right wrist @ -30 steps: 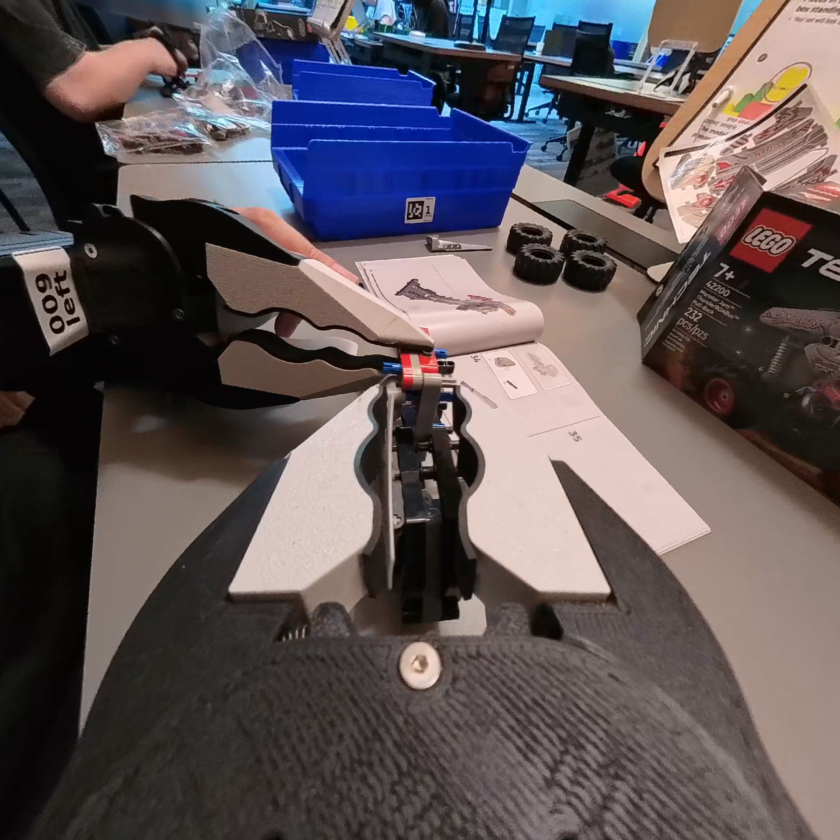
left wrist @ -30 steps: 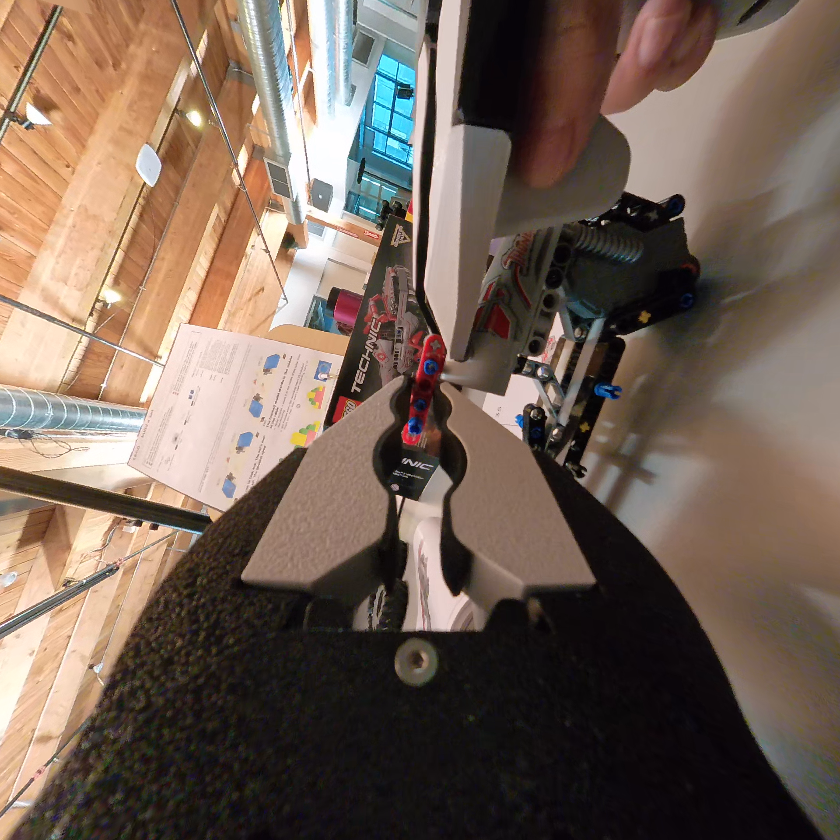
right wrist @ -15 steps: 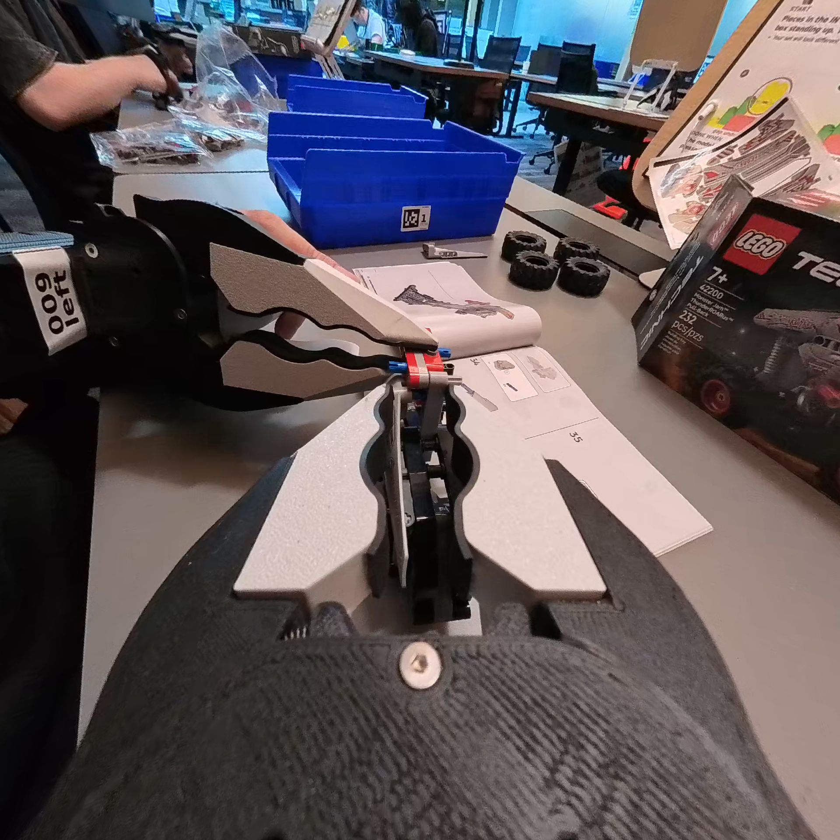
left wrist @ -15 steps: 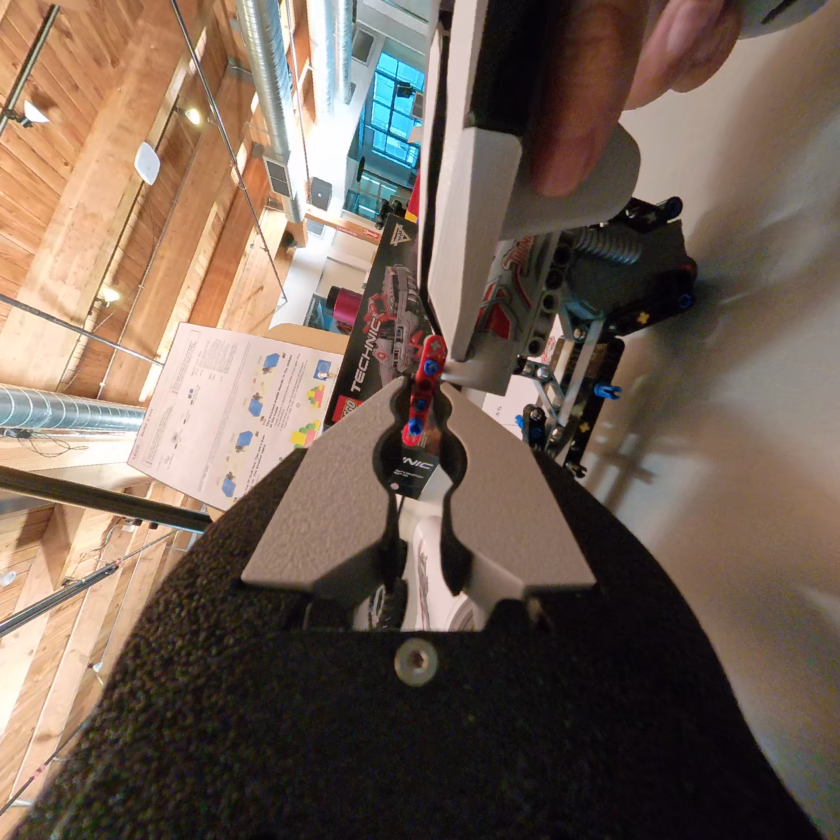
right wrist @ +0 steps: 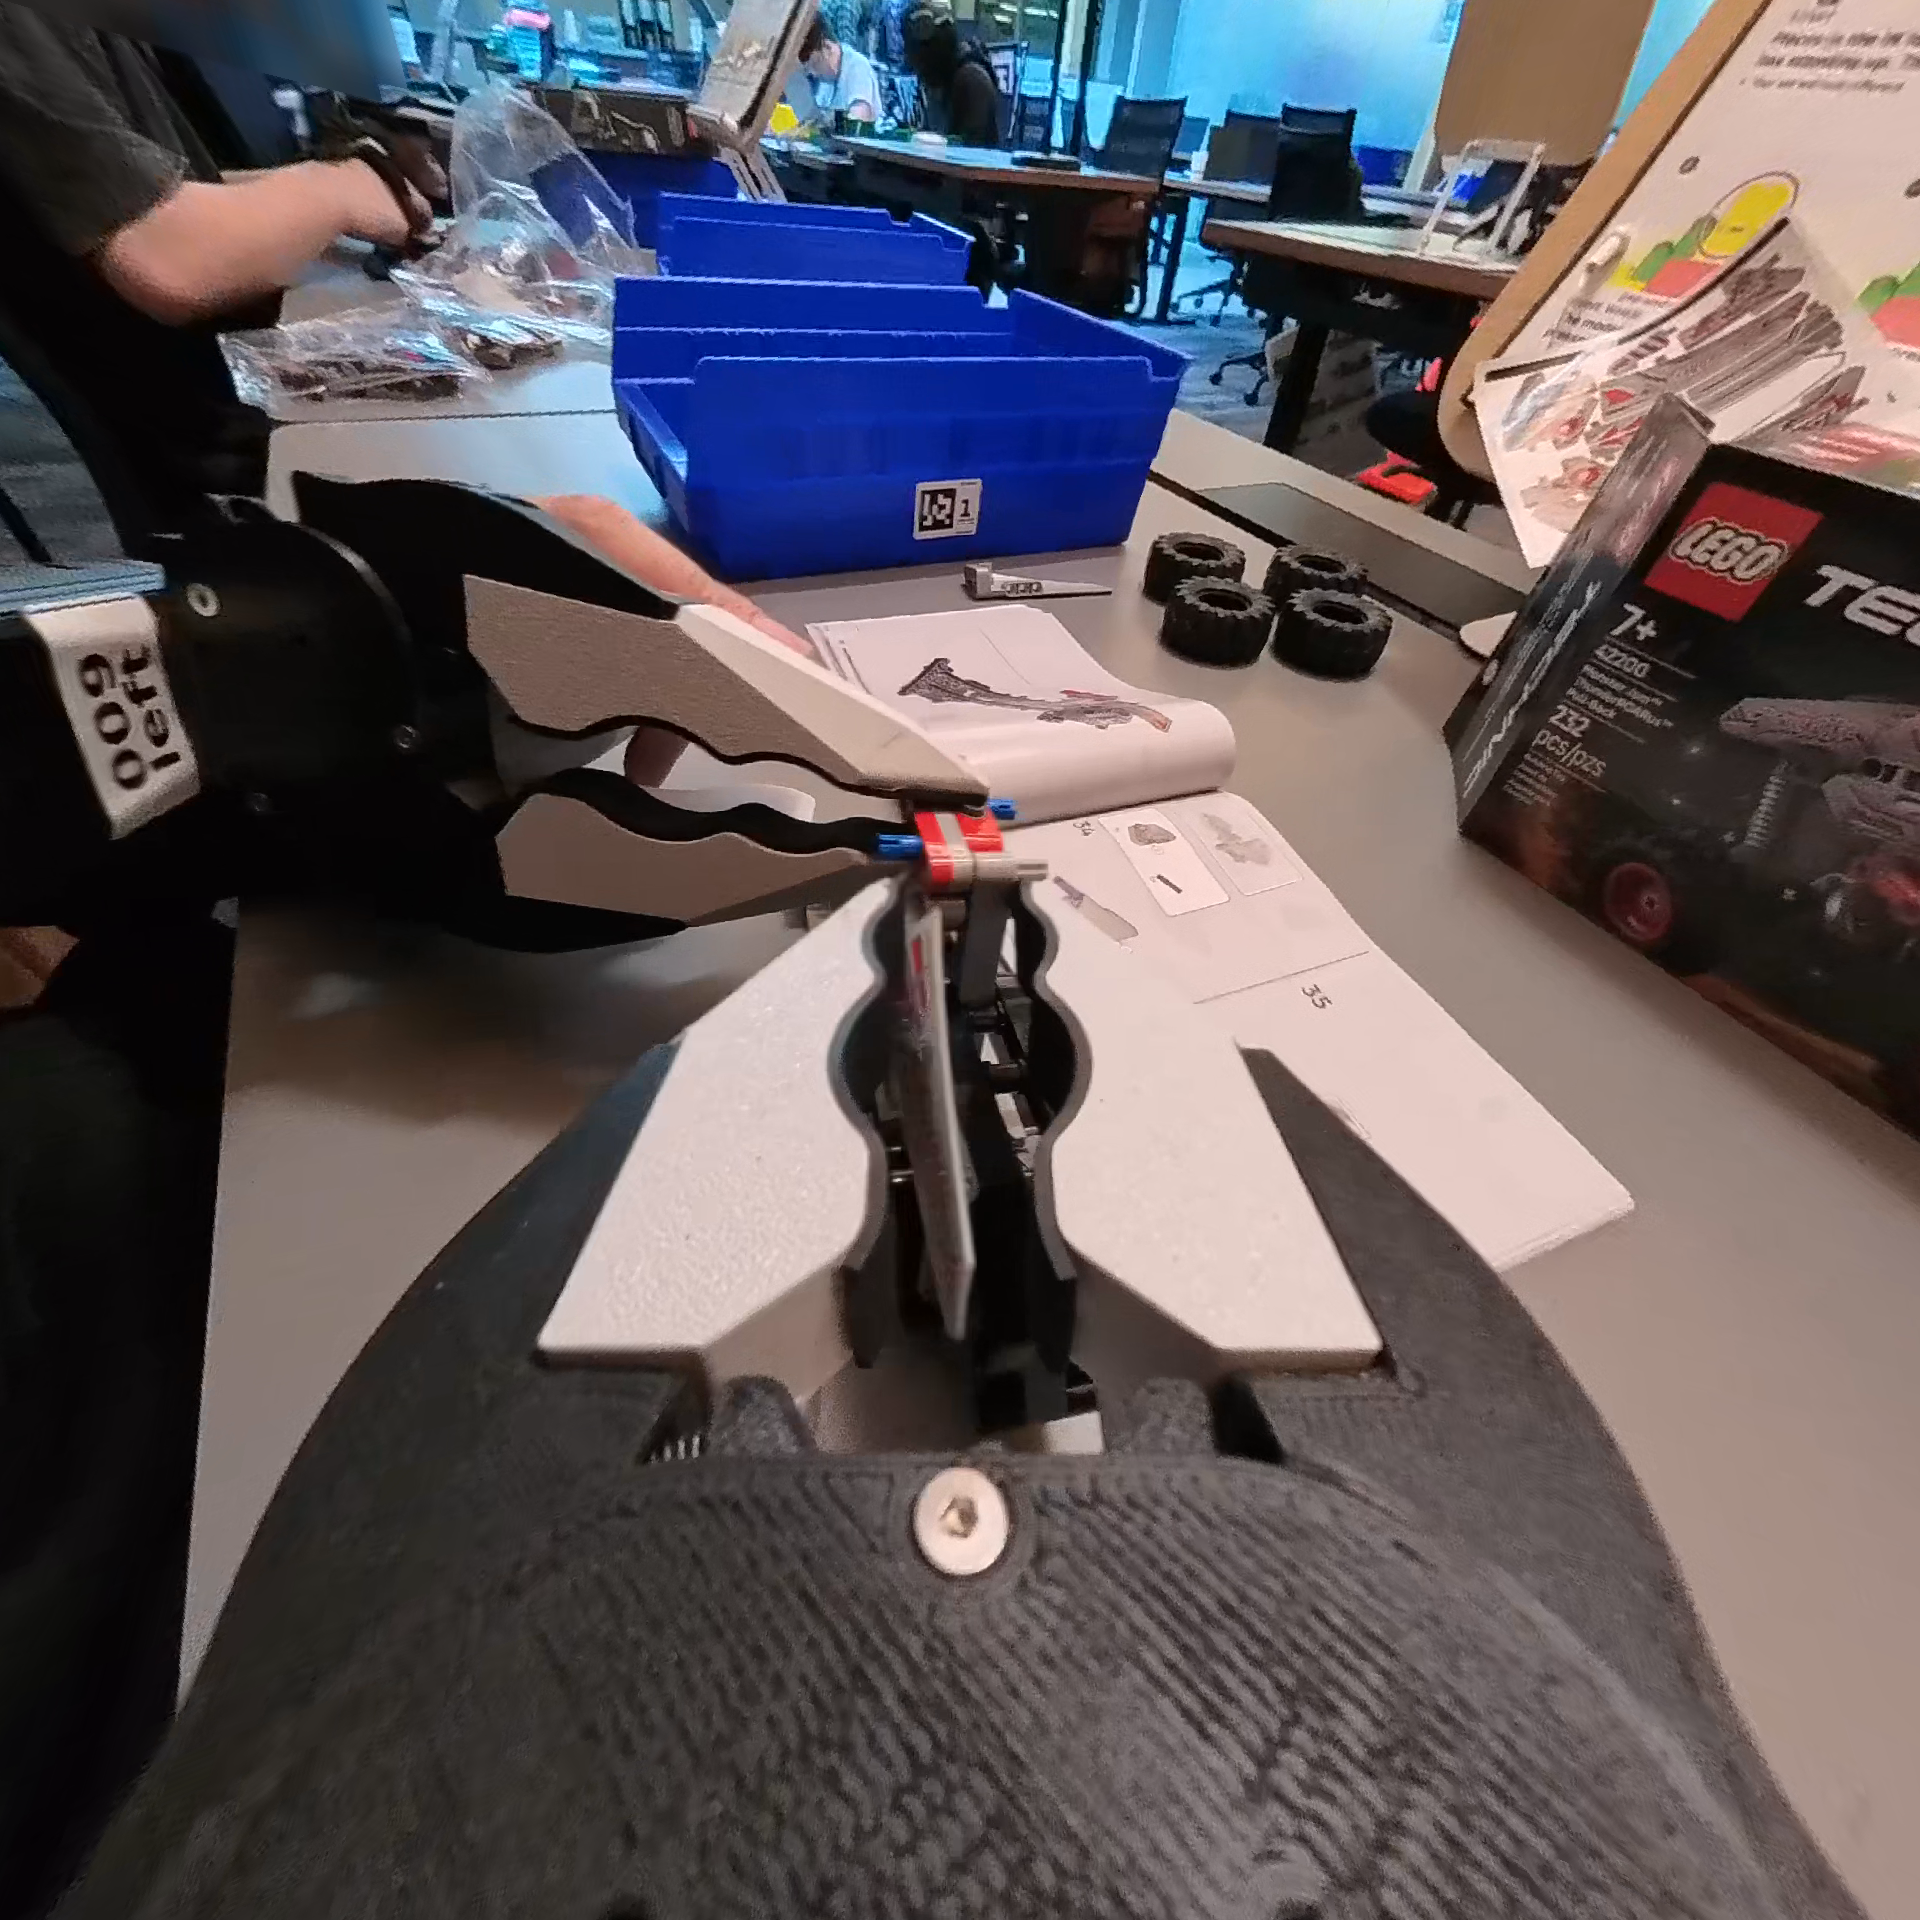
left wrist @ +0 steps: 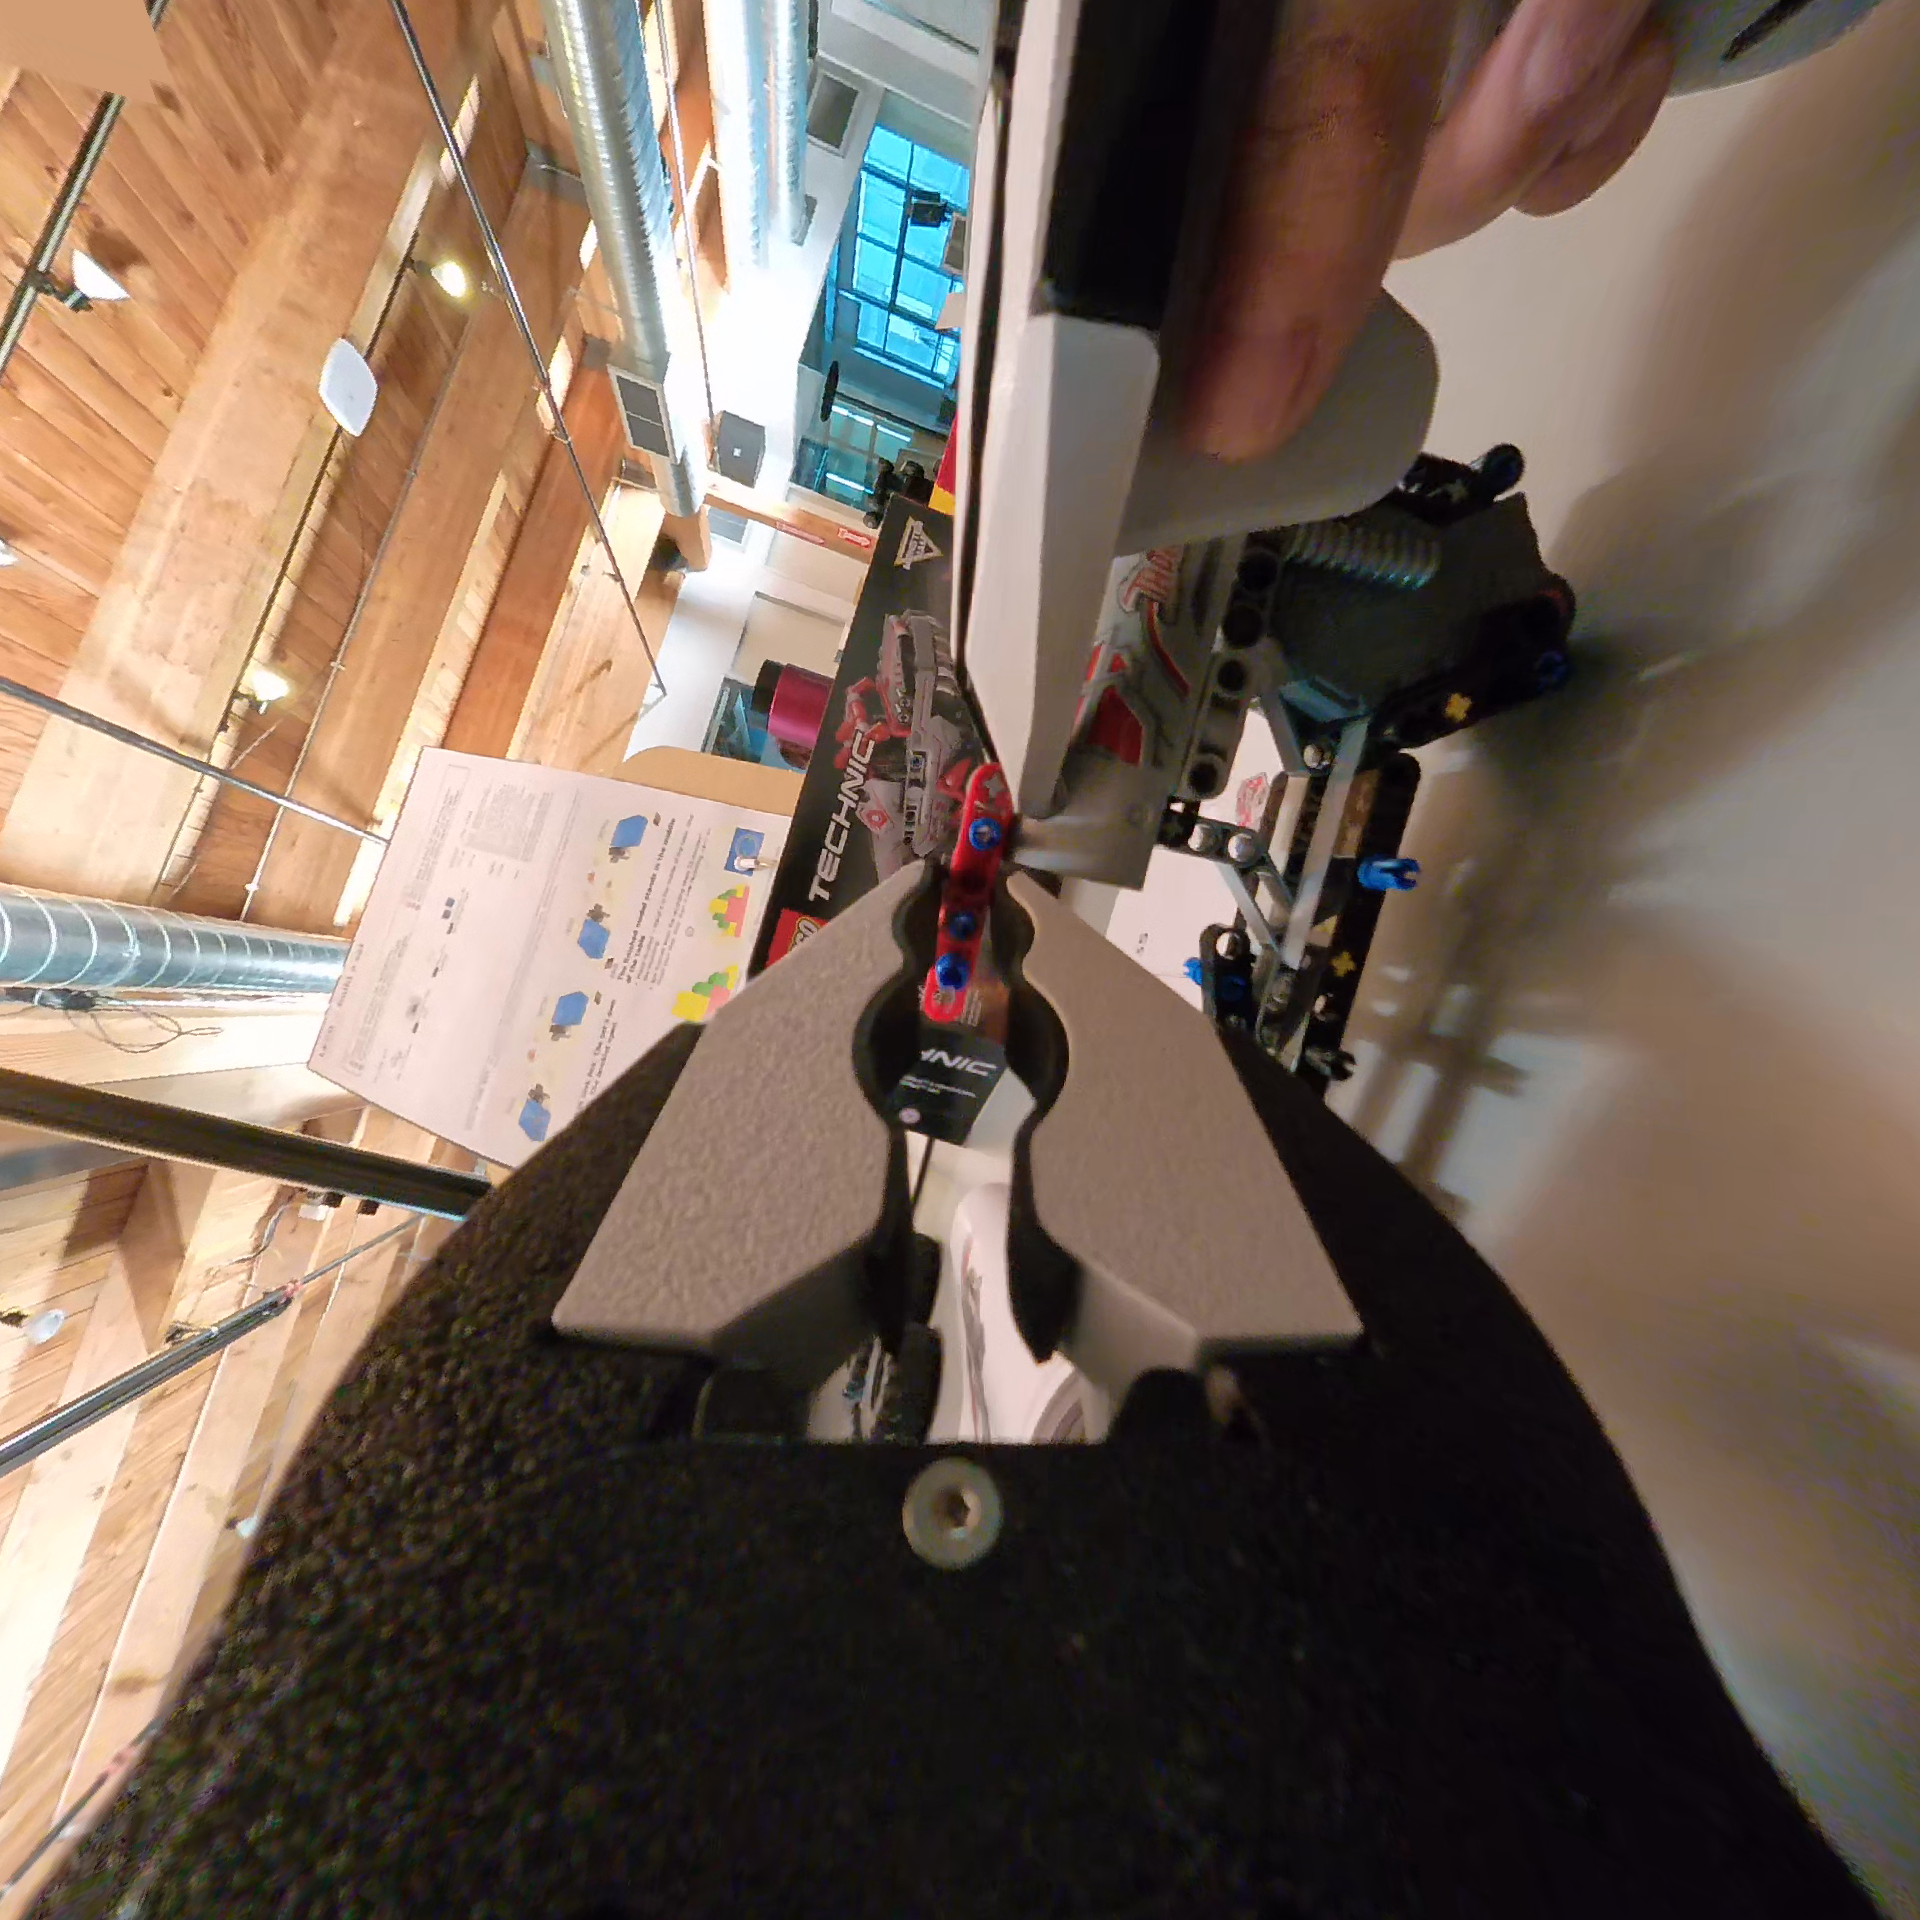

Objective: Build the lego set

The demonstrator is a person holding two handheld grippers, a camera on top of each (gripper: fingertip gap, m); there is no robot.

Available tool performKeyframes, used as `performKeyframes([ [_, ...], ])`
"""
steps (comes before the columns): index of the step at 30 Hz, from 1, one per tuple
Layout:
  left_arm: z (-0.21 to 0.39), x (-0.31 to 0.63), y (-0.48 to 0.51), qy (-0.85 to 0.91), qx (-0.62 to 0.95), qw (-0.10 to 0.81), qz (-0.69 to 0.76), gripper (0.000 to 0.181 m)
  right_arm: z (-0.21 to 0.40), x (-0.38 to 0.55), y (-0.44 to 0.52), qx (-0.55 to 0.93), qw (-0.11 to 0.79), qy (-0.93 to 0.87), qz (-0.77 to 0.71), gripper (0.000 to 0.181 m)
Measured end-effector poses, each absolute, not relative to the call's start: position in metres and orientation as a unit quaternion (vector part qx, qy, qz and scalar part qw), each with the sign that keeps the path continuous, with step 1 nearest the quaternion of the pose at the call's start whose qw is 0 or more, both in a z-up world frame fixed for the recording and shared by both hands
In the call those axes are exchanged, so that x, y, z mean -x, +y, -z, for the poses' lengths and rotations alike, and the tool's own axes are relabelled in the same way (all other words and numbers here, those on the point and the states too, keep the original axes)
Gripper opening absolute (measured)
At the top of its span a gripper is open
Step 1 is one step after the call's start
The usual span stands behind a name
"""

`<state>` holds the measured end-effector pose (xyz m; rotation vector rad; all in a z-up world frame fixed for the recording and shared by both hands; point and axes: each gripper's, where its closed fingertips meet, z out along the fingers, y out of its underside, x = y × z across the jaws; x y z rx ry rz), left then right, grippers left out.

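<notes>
Our left gripper (left wrist: 961, 914) jaws grasp the short red beam with blue pins (left wrist: 966, 904), its long axis crossing the grey-black truck chassis (right wrist: 961, 1091) clenched in our right gripper (right wrist: 961, 935), tips touching.

Both grippers closed, tips meeting at right angles.

Left gripper (right wrist: 940, 821) reaches in from the left, lying level, rolled so one finger sits above the other, tips pinched together; a bare fingertip (right wrist: 665, 566) shows behind its upper finger. Right gripper (right wrist: 961, 914) points forward, fingers side by side and clamped near the tips. In the left wrist view it (left wrist: 1049, 821) comes down from above, a thumb (left wrist: 1278, 260) pressed on its side.
</notes>
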<state>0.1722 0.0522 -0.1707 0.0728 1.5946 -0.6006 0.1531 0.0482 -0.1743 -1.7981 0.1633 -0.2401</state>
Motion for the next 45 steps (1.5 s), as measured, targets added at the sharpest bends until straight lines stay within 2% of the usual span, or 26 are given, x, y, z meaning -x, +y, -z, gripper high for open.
performKeyframes([
  [2,0.171,-0.173,0.053,0.703,-0.033,0.662,0.259,0.006,0.175,-0.147,0.051,0.782,0.614,0.052,0.096,0.032],
  [7,0.171,-0.173,0.053,0.703,-0.034,0.661,0.262,0.006,0.175,-0.151,0.047,0.784,0.609,0.053,0.105,0.038],
  [12,0.171,-0.173,0.053,0.703,-0.036,0.660,0.263,0.006,0.186,-0.154,0.045,0.800,0.591,0.062,0.082,0.056],
  [15,0.172,-0.172,0.052,0.703,-0.037,0.659,0.265,0.006,0.190,-0.159,0.045,0.809,0.578,0.047,0.102,0.044],
  [18,0.172,-0.172,0.052,0.703,-0.039,0.657,0.267,0.006,0.186,-0.156,0.049,0.797,0.595,0.044,0.089,0.047],
  [25,0.172,-0.172,0.052,0.705,-0.038,0.654,0.270,0.005,0.184,-0.151,0.053,0.793,0.603,0.037,0.077,0.032],
  [32,0.172,-0.172,0.052,0.703,-0.040,0.658,0.266,0.006,0.179,-0.154,0.051,0.783,0.611,0.039,0.111,0.035],
  [36,0.172,-0.172,0.053,0.704,-0.040,0.658,0.264,0.006,0.174,-0.154,0.048,0.776,0.620,0.050,0.104,0.023],
  [45,0.172,-0.172,0.053,0.703,-0.040,0.659,0.264,0.006,0.174,-0.150,0.047,0.777,0.618,0.052,0.111,0.017],
])
